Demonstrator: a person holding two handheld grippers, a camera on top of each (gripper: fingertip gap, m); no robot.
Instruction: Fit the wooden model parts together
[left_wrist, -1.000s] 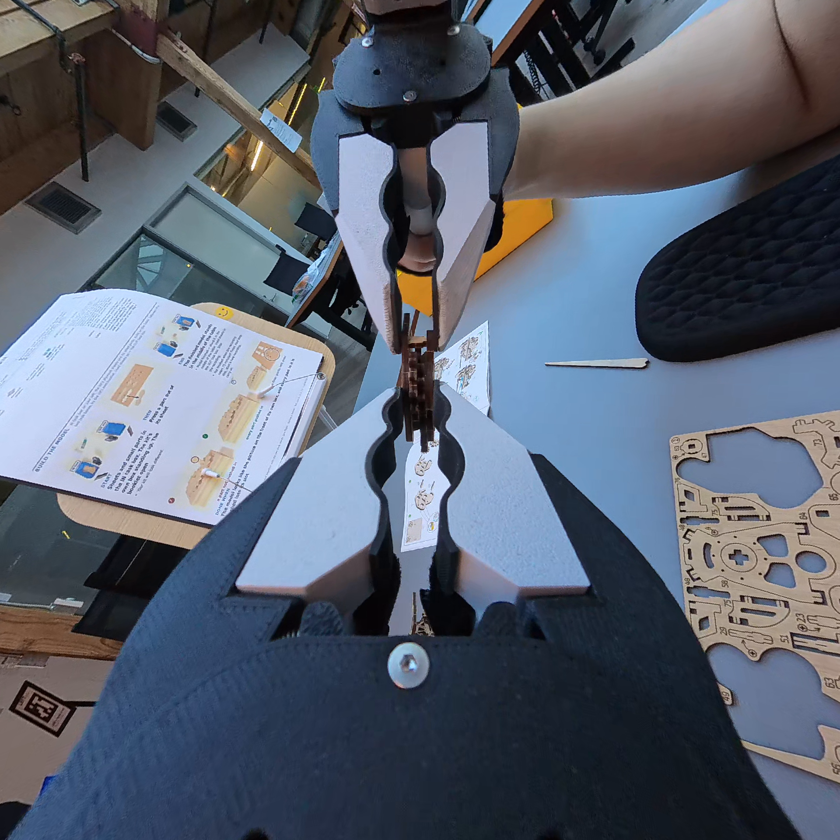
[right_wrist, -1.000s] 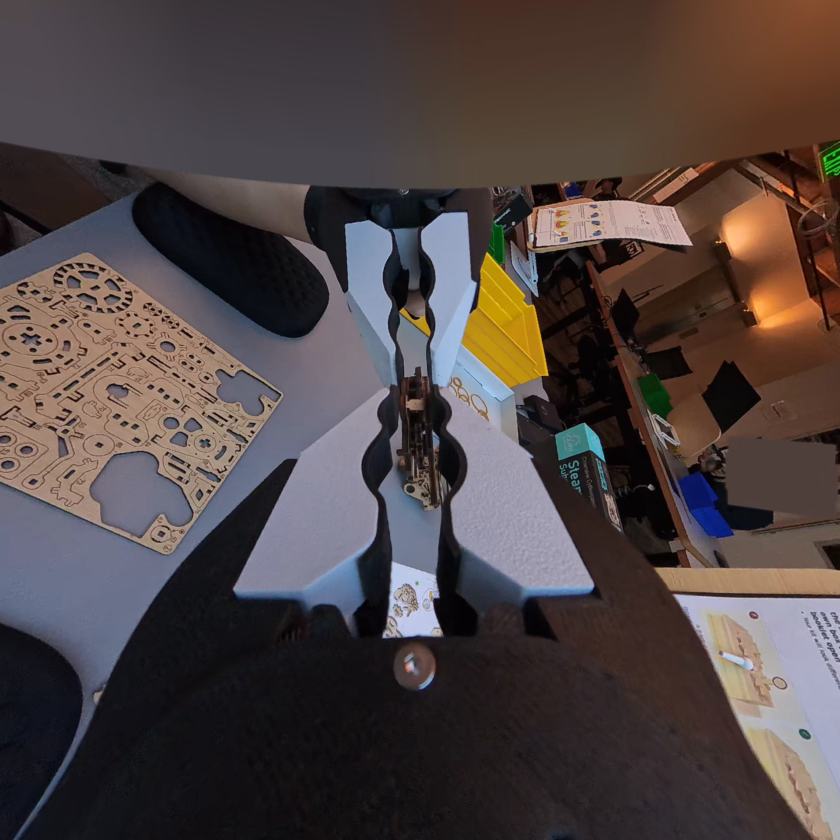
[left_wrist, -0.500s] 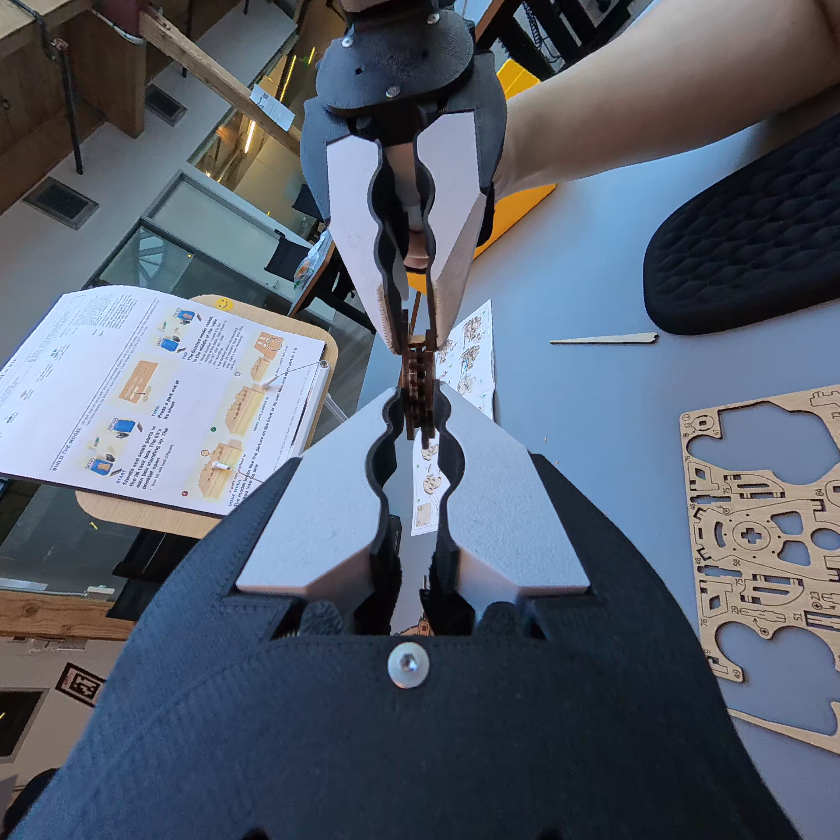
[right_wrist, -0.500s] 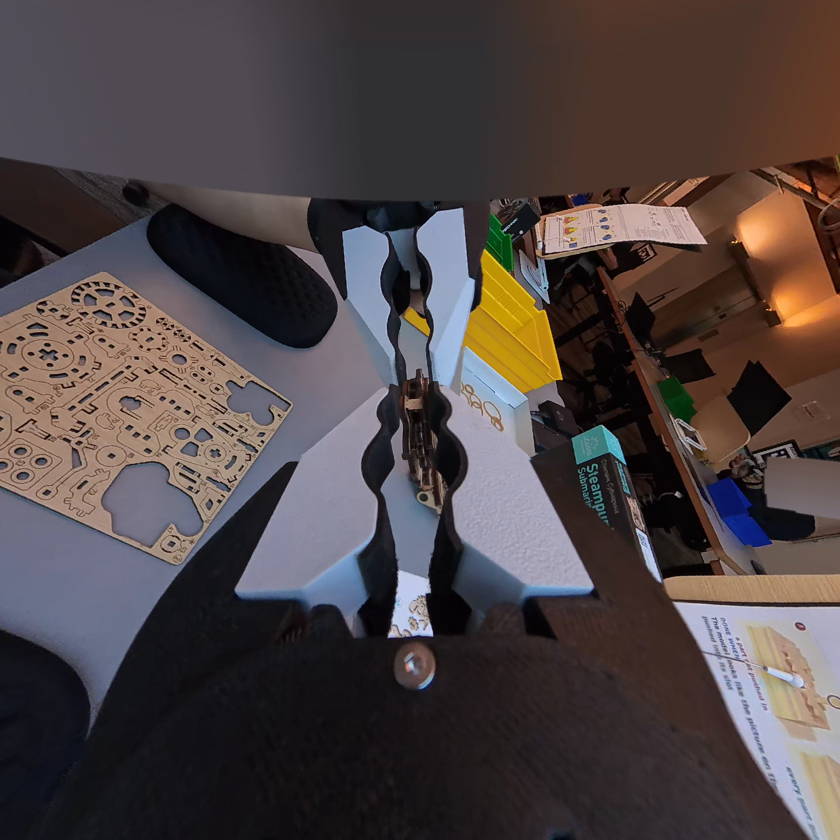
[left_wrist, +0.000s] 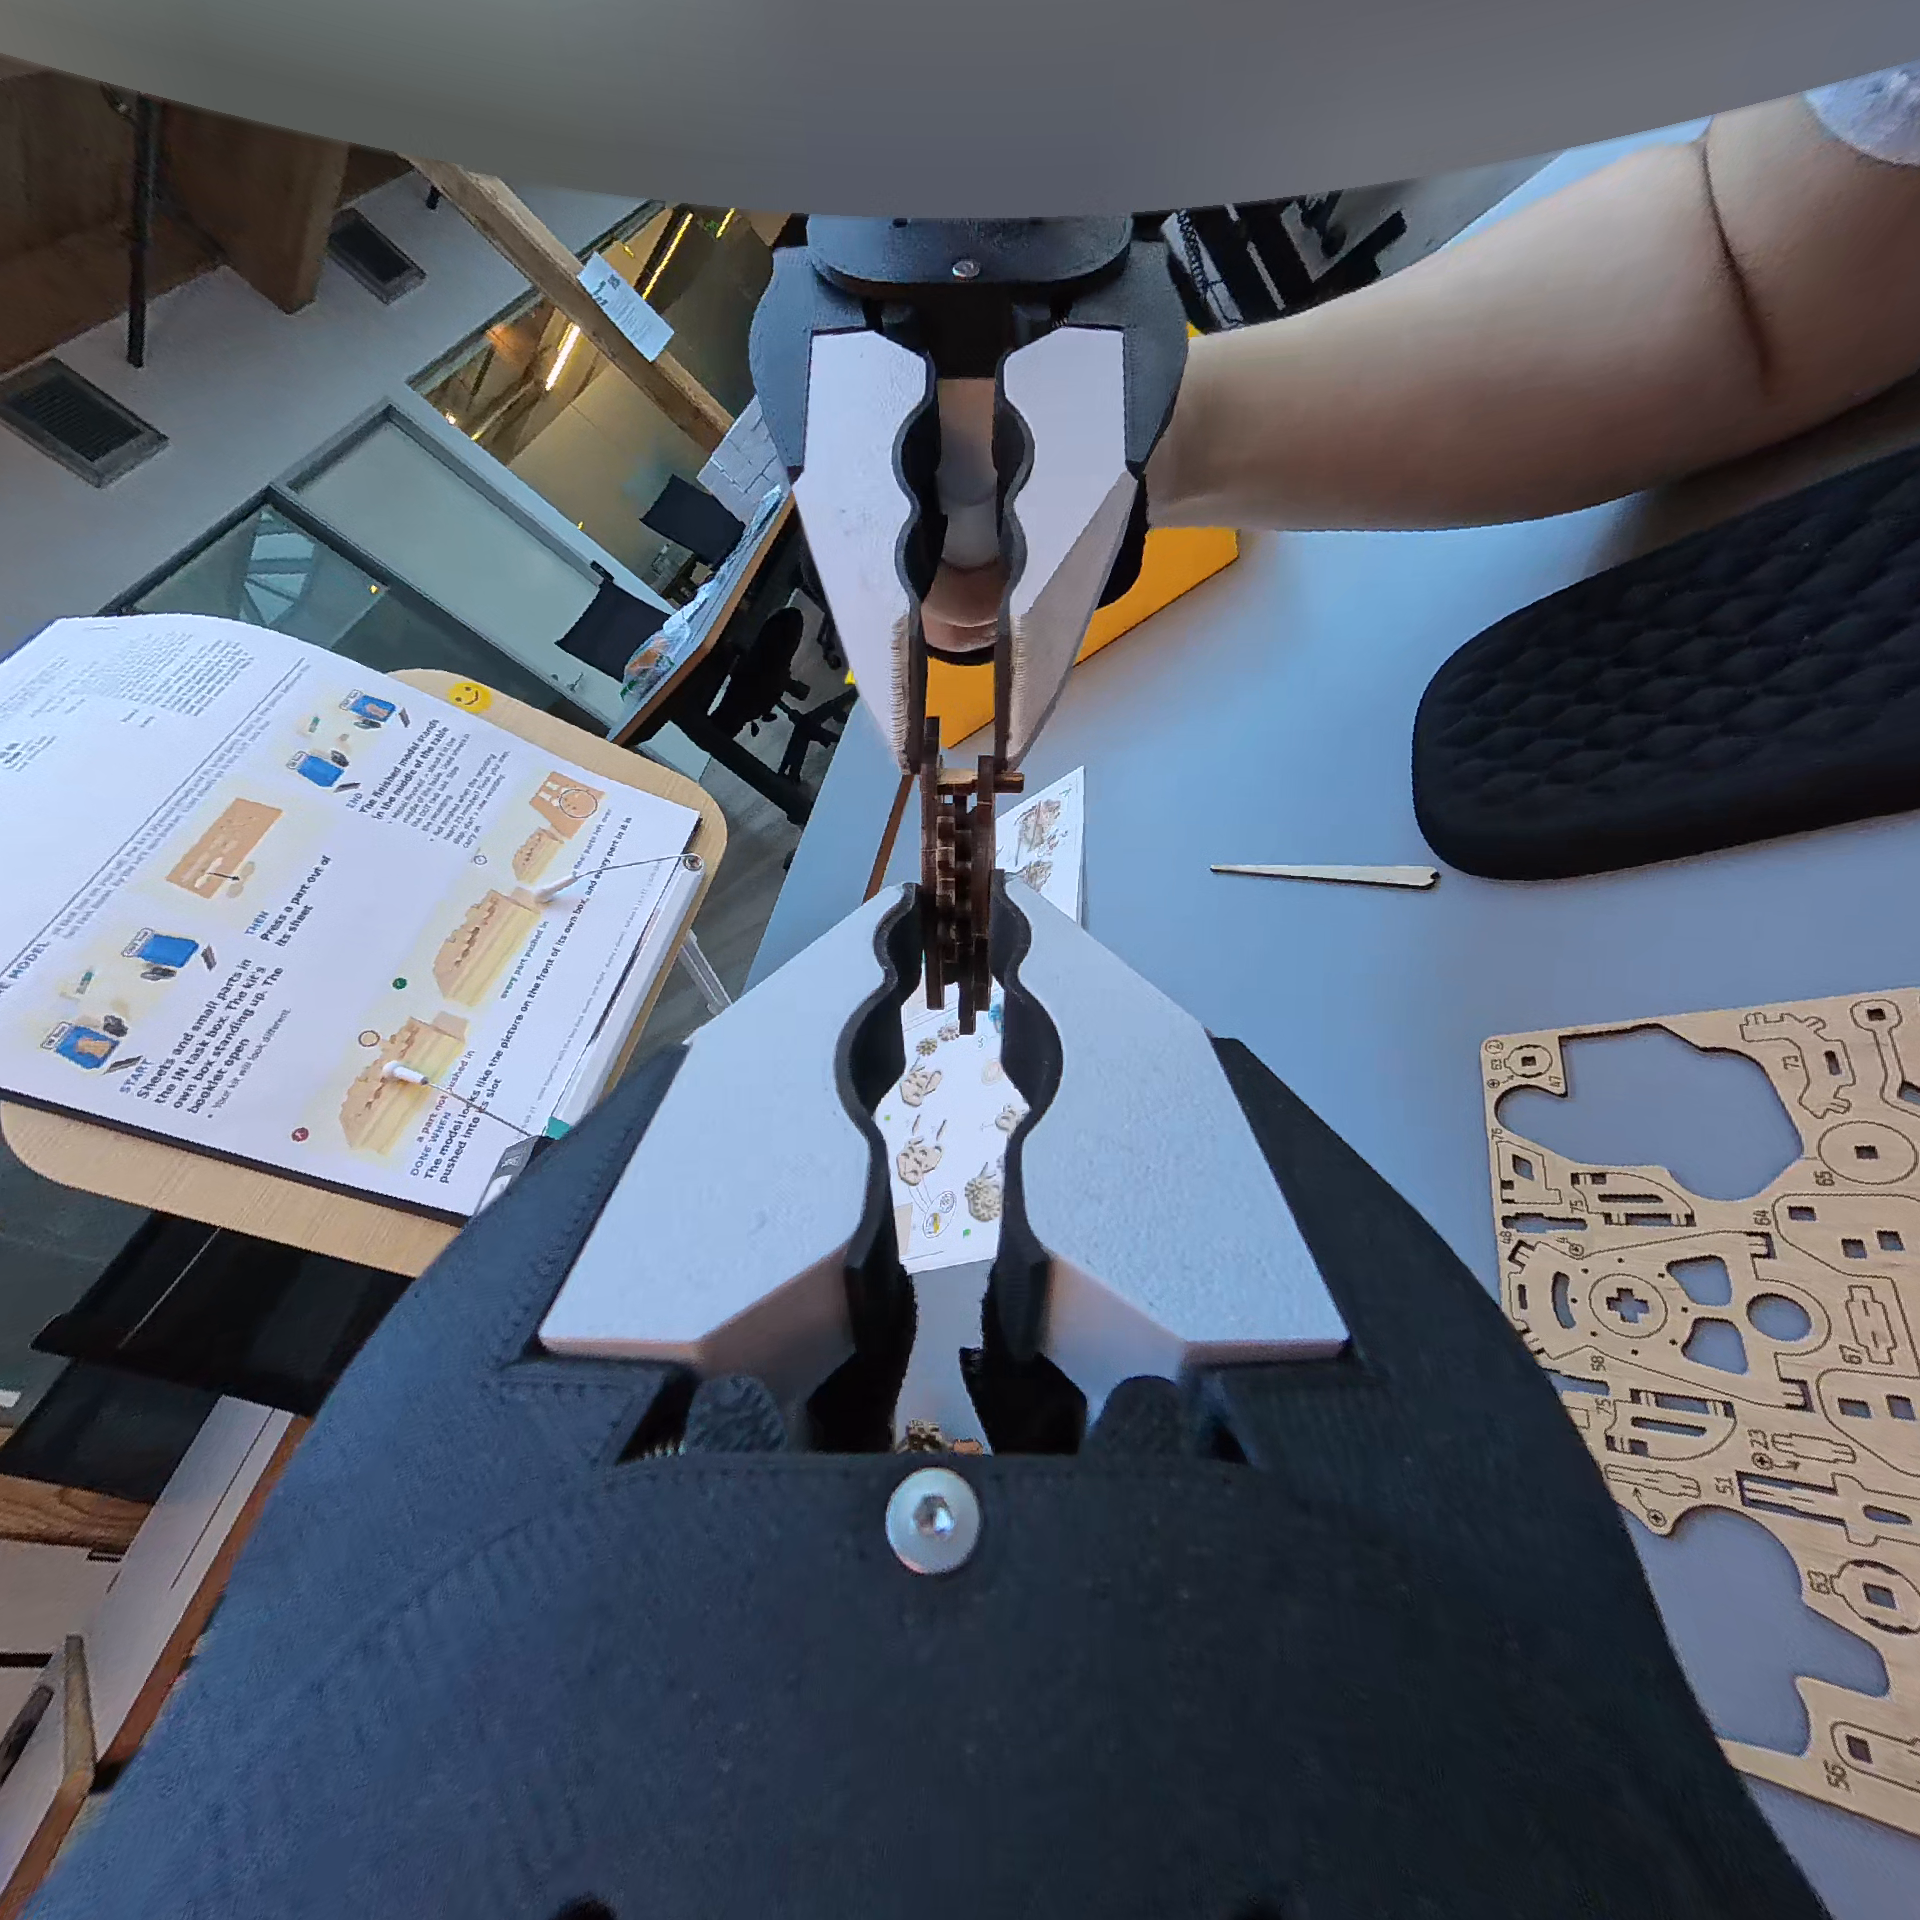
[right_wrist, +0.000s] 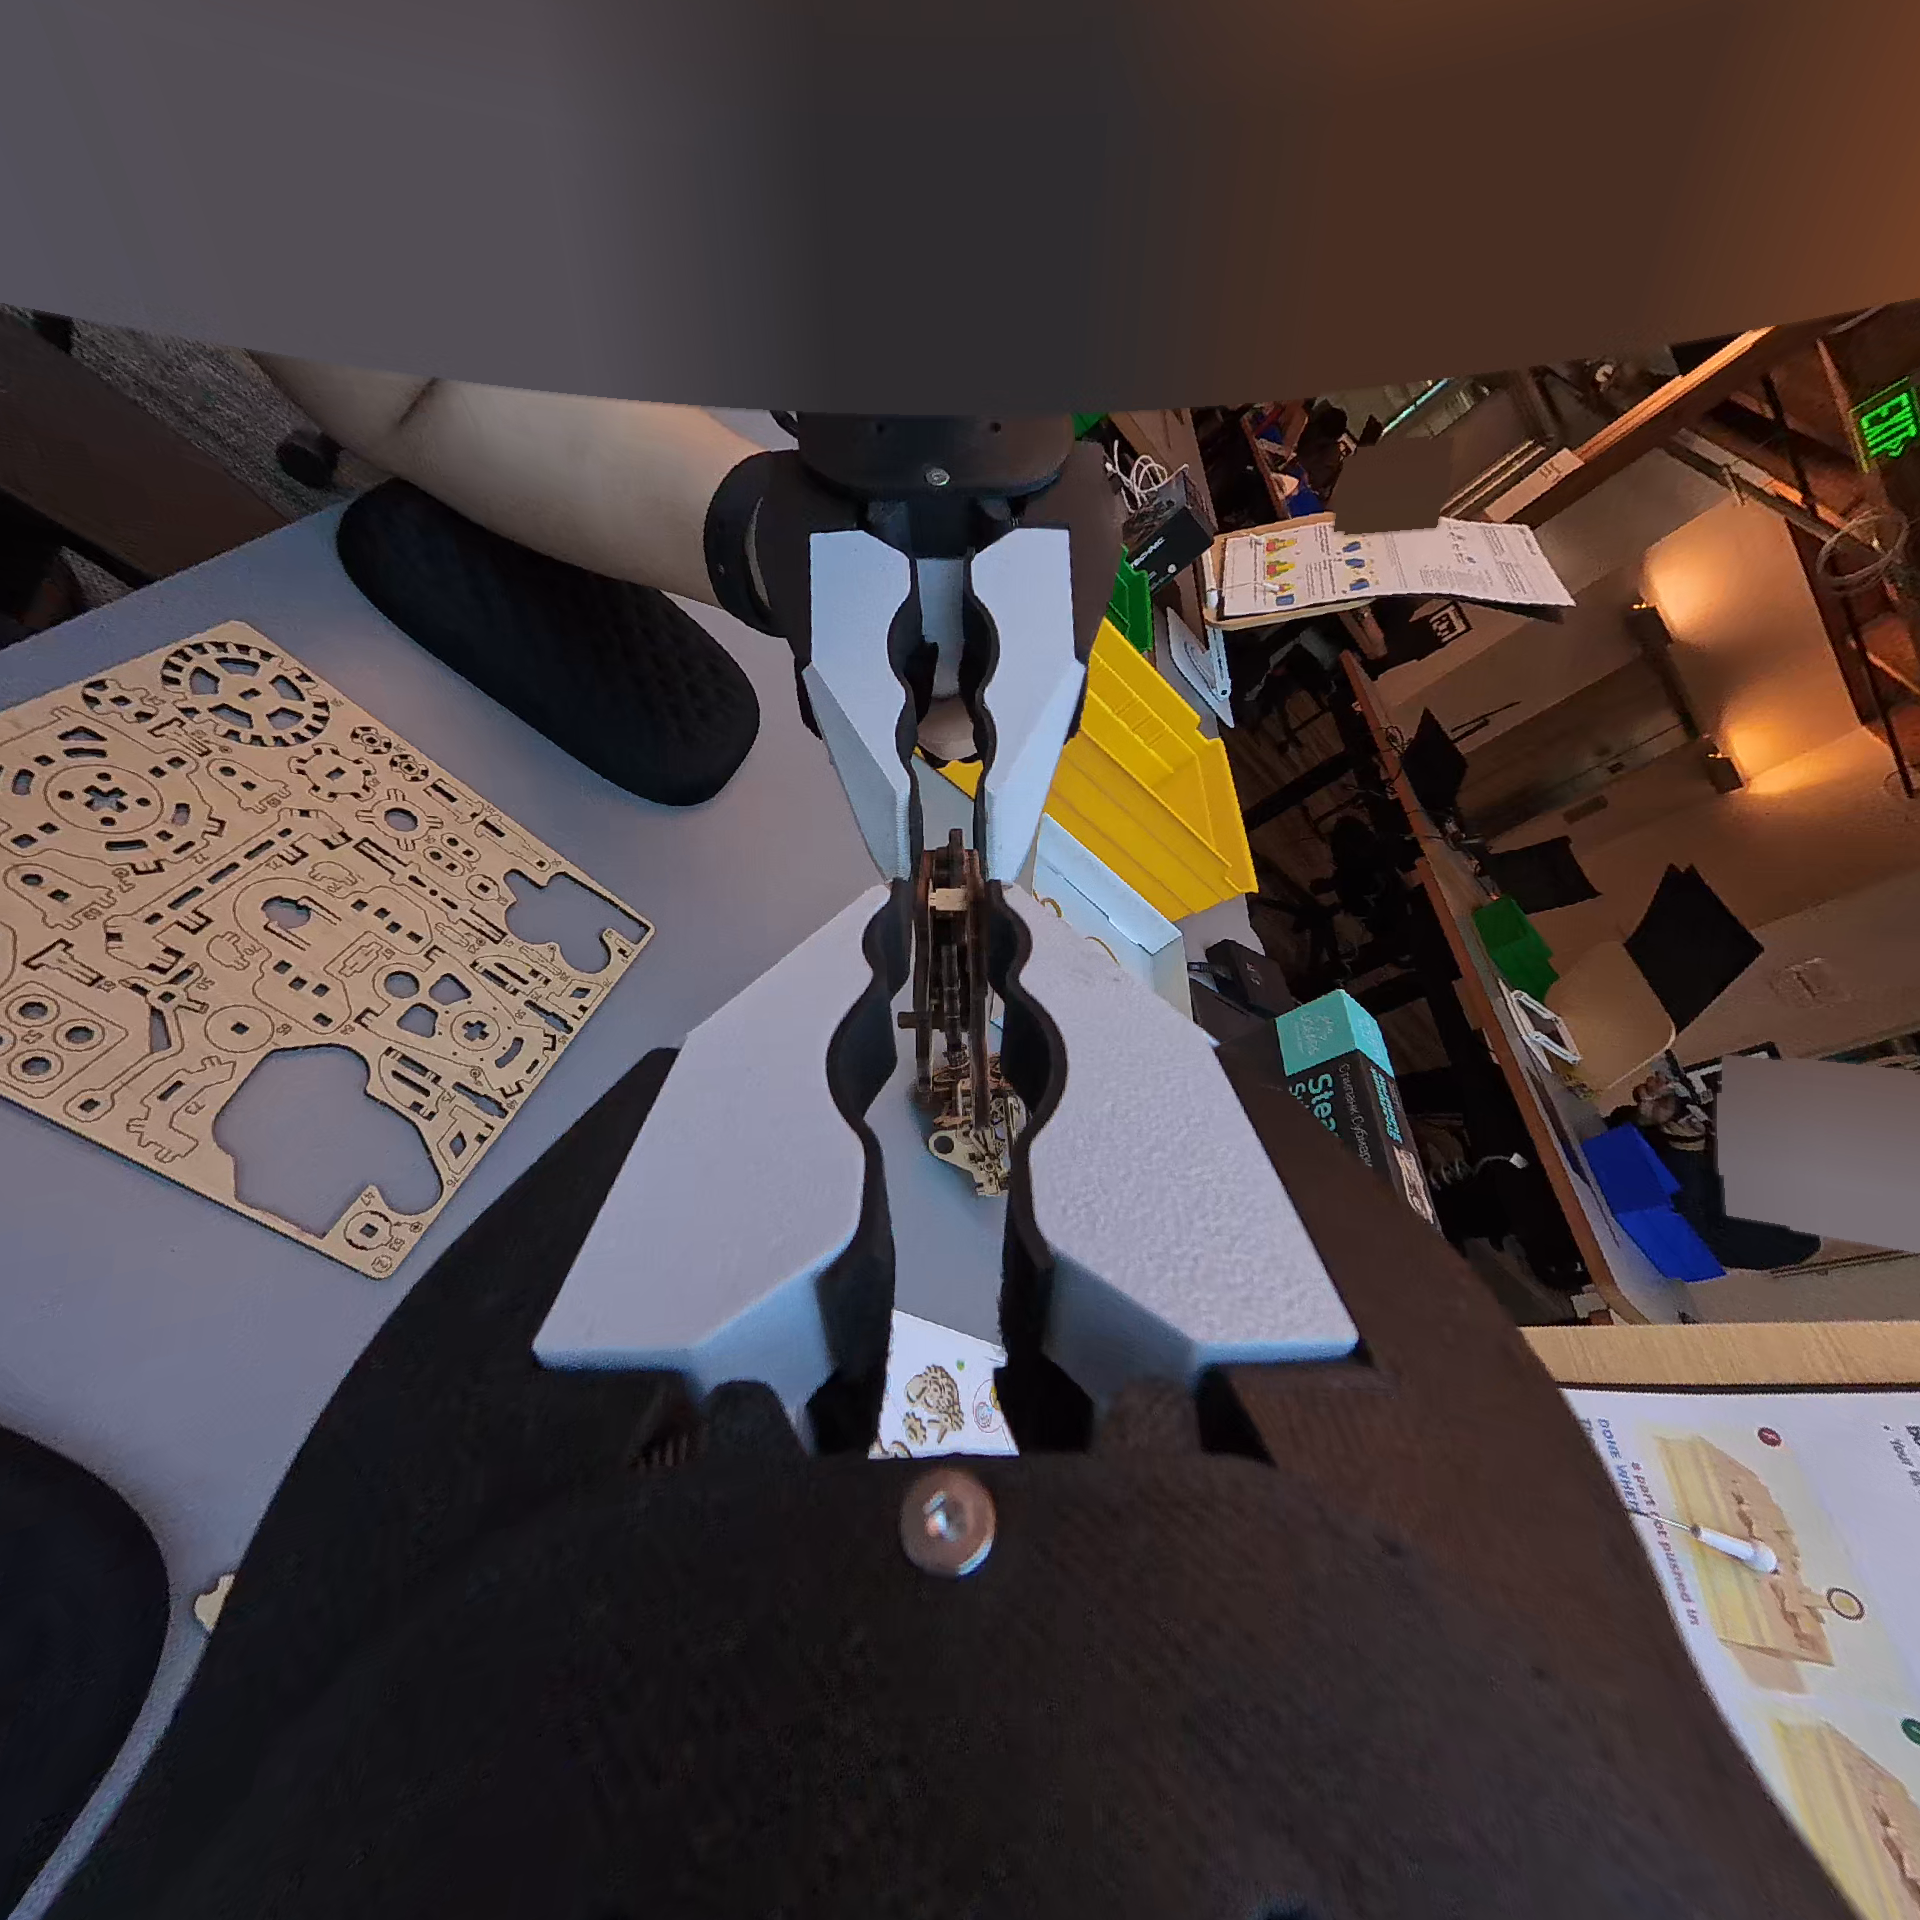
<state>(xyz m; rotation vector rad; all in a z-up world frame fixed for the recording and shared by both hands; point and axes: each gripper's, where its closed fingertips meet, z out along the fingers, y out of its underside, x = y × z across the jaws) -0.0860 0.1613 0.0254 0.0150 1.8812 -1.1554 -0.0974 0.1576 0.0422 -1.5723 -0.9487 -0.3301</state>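
Observation:
A small dark wooden model assembly (left_wrist: 954, 894) with gear-like teeth hangs in the air above the grey table (left_wrist: 1299, 727). My left gripper (left_wrist: 956, 906) is shut on its near end. My right gripper (left_wrist: 956, 753) faces it tip to tip from the far side and is shut on thin wooden plates at the other end. In the right wrist view the same assembly (right_wrist: 948, 966) sits between my right gripper's (right_wrist: 948, 899) fingers, with the left gripper (right_wrist: 948, 847) right opposite. The joint between the parts is hidden by the fingers.
A laser-cut wooden part sheet (left_wrist: 1714, 1299) lies on the table; it also shows in the right wrist view (right_wrist: 260, 935). Black pads (left_wrist: 1683, 665), a pointed wooden stick (left_wrist: 1325, 876), a picture booklet (left_wrist: 951, 1132), an instruction sheet on a board (left_wrist: 312, 914), yellow bins (right_wrist: 1153, 790), a forearm (left_wrist: 1507, 343). The tips of both grippers are at nearly the same place.
Both grippers stayed shut on the assembly, tip to tip. The pair shifted a little together, so the right gripper sits lower in the left wrist view and the table behind has slid.

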